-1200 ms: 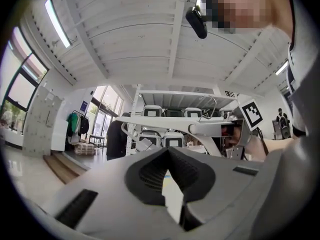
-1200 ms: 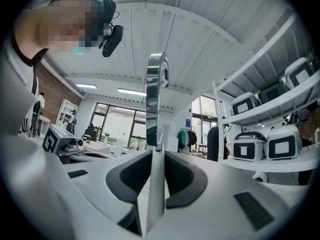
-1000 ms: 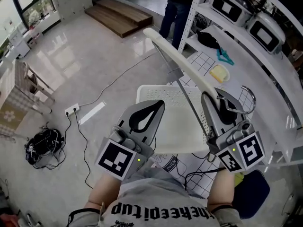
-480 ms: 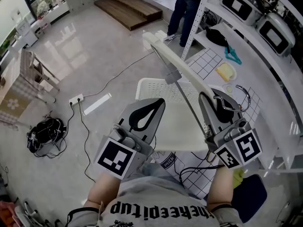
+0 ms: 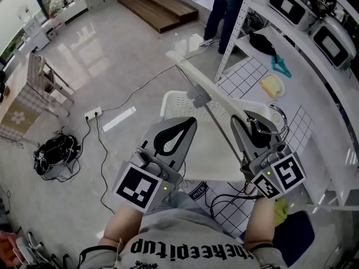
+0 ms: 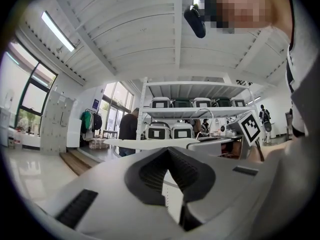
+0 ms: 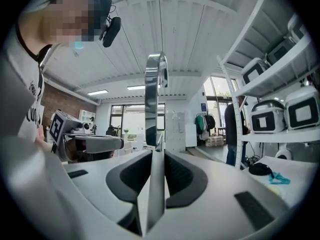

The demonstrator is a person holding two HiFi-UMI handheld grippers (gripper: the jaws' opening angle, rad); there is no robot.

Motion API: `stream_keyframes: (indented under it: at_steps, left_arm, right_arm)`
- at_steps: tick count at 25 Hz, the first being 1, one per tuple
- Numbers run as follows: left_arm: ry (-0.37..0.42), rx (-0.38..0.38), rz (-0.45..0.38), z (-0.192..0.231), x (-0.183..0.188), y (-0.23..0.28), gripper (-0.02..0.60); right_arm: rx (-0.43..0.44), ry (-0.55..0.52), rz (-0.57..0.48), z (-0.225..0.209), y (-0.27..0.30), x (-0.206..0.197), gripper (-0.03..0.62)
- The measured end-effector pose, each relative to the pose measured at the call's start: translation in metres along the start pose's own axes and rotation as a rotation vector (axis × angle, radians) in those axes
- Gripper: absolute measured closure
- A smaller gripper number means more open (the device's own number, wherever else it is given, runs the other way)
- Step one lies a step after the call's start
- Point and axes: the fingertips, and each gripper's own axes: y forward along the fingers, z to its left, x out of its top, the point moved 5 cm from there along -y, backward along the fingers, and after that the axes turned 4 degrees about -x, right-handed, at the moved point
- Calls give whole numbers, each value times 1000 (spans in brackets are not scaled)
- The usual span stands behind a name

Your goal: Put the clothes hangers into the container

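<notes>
A cream clothes hanger (image 5: 216, 88) with a metal hook (image 7: 153, 84) slants over a white perforated container (image 5: 168, 106) on the floor in the head view. My right gripper (image 5: 242, 118) is shut on the hanger at the base of its hook, which rises straight up between the pads (image 7: 155, 151) in the right gripper view. To the left of it, my left gripper (image 5: 188, 122) hangs over the container's near side, its tips together (image 6: 169, 150) and nothing in them. The hanger's cream bar (image 6: 150, 144) shows beyond the left jaws.
A white shelf rack (image 5: 314, 88) on the right carries rice cookers (image 5: 291, 4), a teal hanger (image 5: 280, 66), a yellow item (image 5: 271, 86) and a black item (image 5: 259, 42). A person (image 5: 224, 7) stands beside it. Cables and a power strip (image 5: 92, 115) cross the floor; a wooden step (image 5: 157, 7) lies far back.
The right gripper and the hanger have drifted slightly left, more over the container. The left gripper has kept its place and stayed shut.
</notes>
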Motion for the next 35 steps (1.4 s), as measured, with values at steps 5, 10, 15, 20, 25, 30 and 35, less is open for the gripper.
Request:
stream_keyframes:
  at_steps: [5, 10, 15, 20, 25, 30, 35]
  left_arm:
    - [-5, 9, 3, 1, -2, -1, 571]
    - [-4, 7, 11, 0, -4, 3, 571]
    - [-10, 10, 14, 0, -7, 2, 571]
    - [-11, 11, 13, 0, -7, 2, 571]
    - [-16, 13, 16, 1, -7, 2, 571]
    - [-12, 9, 16, 0, -7, 2, 571]
    - [-10, 1, 14, -1, -5, 4, 570]
  right_arm:
    - [29, 17, 35, 4, 5, -13, 500]
    - [52, 33, 67, 4, 9, -26, 500]
    - [71, 32, 97, 8, 11, -36, 500]
    - [99, 28, 120, 11, 14, -42, 499]
    - [106, 29, 149, 12, 17, -48, 499]
    - [97, 68, 123, 9, 16, -46, 497]
    - [52, 178, -34, -13, -1, -14, 484]
